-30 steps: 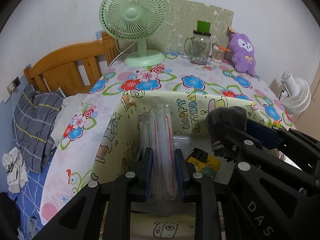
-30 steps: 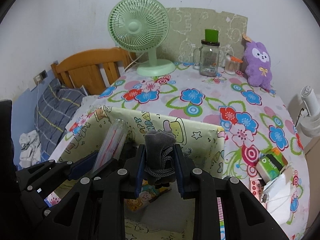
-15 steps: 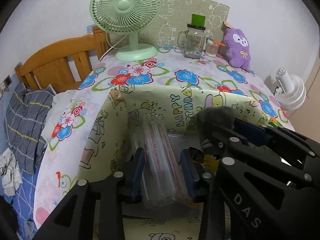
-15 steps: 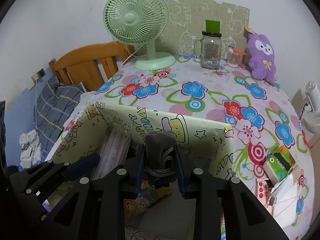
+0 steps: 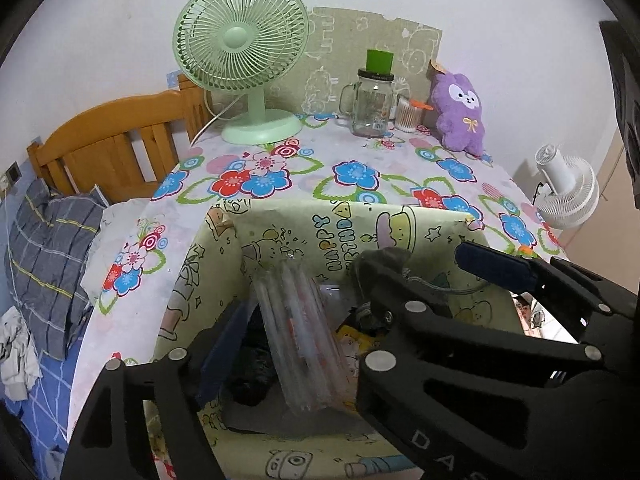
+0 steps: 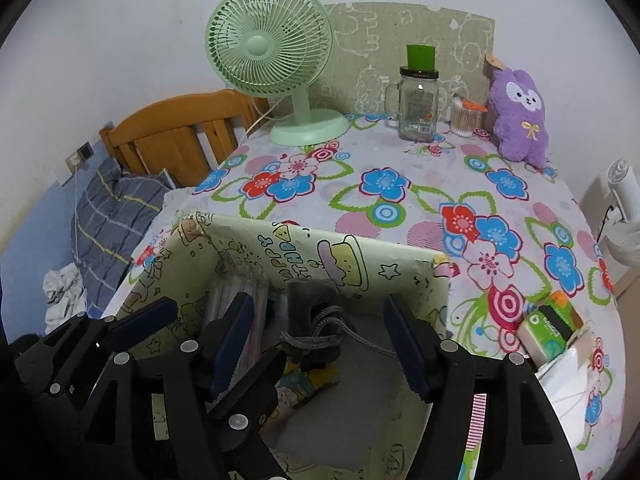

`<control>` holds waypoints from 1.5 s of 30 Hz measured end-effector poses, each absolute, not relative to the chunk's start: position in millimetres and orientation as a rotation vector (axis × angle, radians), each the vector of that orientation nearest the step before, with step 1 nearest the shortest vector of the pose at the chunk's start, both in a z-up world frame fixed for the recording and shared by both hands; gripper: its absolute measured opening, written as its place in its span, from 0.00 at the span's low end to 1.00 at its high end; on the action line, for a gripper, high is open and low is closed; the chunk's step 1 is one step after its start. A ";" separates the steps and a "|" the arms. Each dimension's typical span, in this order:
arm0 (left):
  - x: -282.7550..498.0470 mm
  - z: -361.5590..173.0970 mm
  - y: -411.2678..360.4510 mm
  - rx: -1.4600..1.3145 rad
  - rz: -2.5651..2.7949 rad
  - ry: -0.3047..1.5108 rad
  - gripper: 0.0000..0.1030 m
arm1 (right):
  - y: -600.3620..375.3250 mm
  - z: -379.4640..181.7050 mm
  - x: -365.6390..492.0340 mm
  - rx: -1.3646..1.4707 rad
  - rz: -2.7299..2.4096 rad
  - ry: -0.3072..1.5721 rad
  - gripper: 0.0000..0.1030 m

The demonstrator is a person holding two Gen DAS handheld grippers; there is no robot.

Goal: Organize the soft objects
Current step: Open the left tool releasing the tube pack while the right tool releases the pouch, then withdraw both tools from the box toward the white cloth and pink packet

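A: Now, the right tongs (image 6: 320,340) are seen spread wide over the yellow cartoon-print box (image 6: 384,272), nothing being gripped between the blue pads (image 6: 404,344).

B: And the grey fabric bundle (image 6: 314,316), tied round with a grey cord, is found in that gap, apart from both pads, sitting upright inside the box. What it rests on cannot be made out.

A: The left tongs (image 5: 280,344) are parted widely too. The clear plastic packet with red stripes (image 5: 300,332) is seen between the fingers, tilted and blurred; the left pad is clearly off it, while contact on the right side is hidden by the other tool.

B: A yellow printed pouch (image 6: 304,380) is noted on the box floor under the bundle.

A: The box is stood on the flowered counter (image 6: 400,208), with the green fan (image 6: 272,52), glass jar (image 6: 418,100) and purple plush (image 6: 520,112) lined up well behind it at the wall.
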State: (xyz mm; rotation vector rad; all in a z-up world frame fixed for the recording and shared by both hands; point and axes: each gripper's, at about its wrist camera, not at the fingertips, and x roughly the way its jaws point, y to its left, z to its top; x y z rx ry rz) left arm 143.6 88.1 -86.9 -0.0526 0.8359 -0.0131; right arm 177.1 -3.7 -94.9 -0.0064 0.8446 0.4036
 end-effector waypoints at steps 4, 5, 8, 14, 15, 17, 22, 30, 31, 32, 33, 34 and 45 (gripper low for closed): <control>138.4 -80.2 82.0 -0.043 -0.013 0.820 0.82 | -10.4 -89.8 173.4 0.006 0.401 0.849 0.70; 137.0 -78.3 80.9 -0.041 -0.013 0.815 0.83 | -11.5 -89.0 172.0 0.008 0.400 0.847 0.71; 133.4 -74.0 76.6 -0.037 -0.010 0.802 0.85 | -17.3 -82.9 166.0 0.010 0.397 0.832 0.73; 124.9 -64.1 69.1 -0.035 -0.001 0.785 0.87 | -27.1 -71.6 156.1 0.007 0.383 0.804 0.78; 123.0 -62.0 67.8 -0.035 0.000 0.781 0.87 | -29.0 -69.1 154.1 0.007 0.381 0.799 0.78; 120.1 -58.4 65.4 -0.032 0.000 0.771 0.87 | -31.8 -65.0 151.3 0.006 0.380 0.791 0.78; 113.3 -49.7 58.3 -0.024 0.003 0.749 0.89 | -39.0 -56.1 144.2 0.009 0.374 0.771 0.79; 103.0 -36.8 45.8 -0.008 0.000 0.710 0.90 | -54.0 -42.8 131.9 0.011 0.359 0.736 0.82; 101.3 -34.9 44.1 -0.008 -0.001 0.706 0.89 | -55.0 -41.4 130.5 0.011 0.357 0.734 0.82; 100.0 -33.0 42.4 -0.007 -0.002 0.701 0.90 | -57.1 -39.3 128.6 0.010 0.355 0.729 0.82; 98.5 -31.5 40.9 -0.006 -0.002 0.697 0.90 | -58.2 -38.0 126.6 0.010 0.354 0.725 0.82; 96.9 -29.8 39.6 -0.005 -0.003 0.692 0.90 | -60.3 -35.9 124.7 0.010 0.353 0.720 0.82; 84.2 -18.3 19.1 0.007 -0.012 0.655 0.92 | -82.8 -22.0 108.2 0.018 0.323 0.675 0.85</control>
